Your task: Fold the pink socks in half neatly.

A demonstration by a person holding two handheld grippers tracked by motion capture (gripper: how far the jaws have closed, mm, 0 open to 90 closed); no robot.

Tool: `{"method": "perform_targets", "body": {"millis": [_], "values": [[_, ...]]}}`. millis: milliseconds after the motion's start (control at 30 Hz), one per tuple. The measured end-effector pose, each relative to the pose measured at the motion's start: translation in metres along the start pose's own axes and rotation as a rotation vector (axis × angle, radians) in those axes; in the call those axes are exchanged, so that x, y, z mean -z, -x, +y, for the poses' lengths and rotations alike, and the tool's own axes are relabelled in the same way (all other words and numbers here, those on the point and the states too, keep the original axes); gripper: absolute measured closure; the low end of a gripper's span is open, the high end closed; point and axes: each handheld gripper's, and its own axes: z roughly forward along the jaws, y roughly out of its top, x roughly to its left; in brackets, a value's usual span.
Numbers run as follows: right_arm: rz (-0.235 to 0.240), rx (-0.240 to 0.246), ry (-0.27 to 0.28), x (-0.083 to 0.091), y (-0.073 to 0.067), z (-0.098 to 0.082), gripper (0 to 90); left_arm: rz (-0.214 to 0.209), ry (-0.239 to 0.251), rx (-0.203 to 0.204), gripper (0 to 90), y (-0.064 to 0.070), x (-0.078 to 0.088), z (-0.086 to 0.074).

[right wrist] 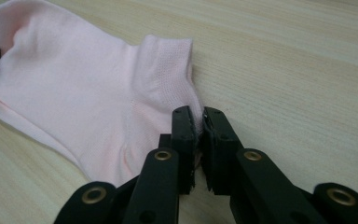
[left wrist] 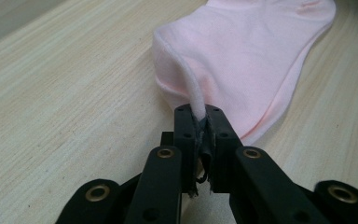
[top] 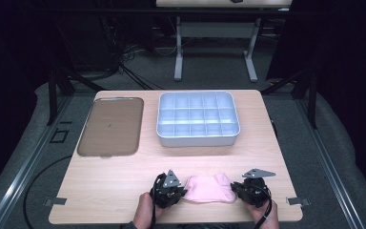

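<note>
Sock [top: 208, 188] of soft pink knit lay flat on the near edge of the tabletop [top: 124, 176], between my two hands. Its fabric was thin and smooth, with a finer ribbed band at the cuff and a rolled hem along the opening. My left tongs [left wrist: 199, 114] were closed tight on that hem [left wrist: 193, 88], a narrow strip of it pinched between the black jaws and drawn up a little from the wood. My right tongs [right wrist: 199, 116] were shut on the corner of the cuff [right wrist: 168, 70] at the sock's other end, the cloth caught between the pads. In the high view the left tongs [top: 180, 192] touched the sock's left edge and the right tongs [top: 236, 189] its right edge, each with a grey three-cornered plate on top.

The tabletop was pale wood-grain laminate with rounded corners. Farther off, right of the middle, stood a light blue-grey plastic tray [top: 198, 140] split into many small square compartments, its rim rounded. To its left lay a flat brown tinted lid [top: 110, 126], rectangular with rounded corners, apart from the tray. Both were well away from the sock, with bare wood between, and nothing stood between my tongs and the cloth.
</note>
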Motion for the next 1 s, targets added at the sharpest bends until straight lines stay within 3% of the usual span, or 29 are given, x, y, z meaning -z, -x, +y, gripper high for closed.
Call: {"method": "perform_targets", "body": {"millis": [167, 333, 633, 1000], "values": [[0.021, -0.04, 0.026, 0.002, 0.0, -0.005, 84.4, -0.011, 0.017, 0.018, 87.0, -0.001, 0.002, -0.001], [0.015, -0.026, 0.028, 0.004, -0.003, -0.005, 84.4, -0.028, 0.021, 0.023, 87.0, -0.003, 0.006, -0.001], [0.019, 0.03, 0.075, 0.019, -0.016, 0.01, 84.2, -0.025, 0.072, 0.056, 87.0, -0.011, 0.026, 0.001], [0.037, 0.072, 0.098, 0.015, -0.028, 0.032, 84.0, 0.017, 0.096, 0.088, 86.8, -0.025, 0.042, -0.004]]}}
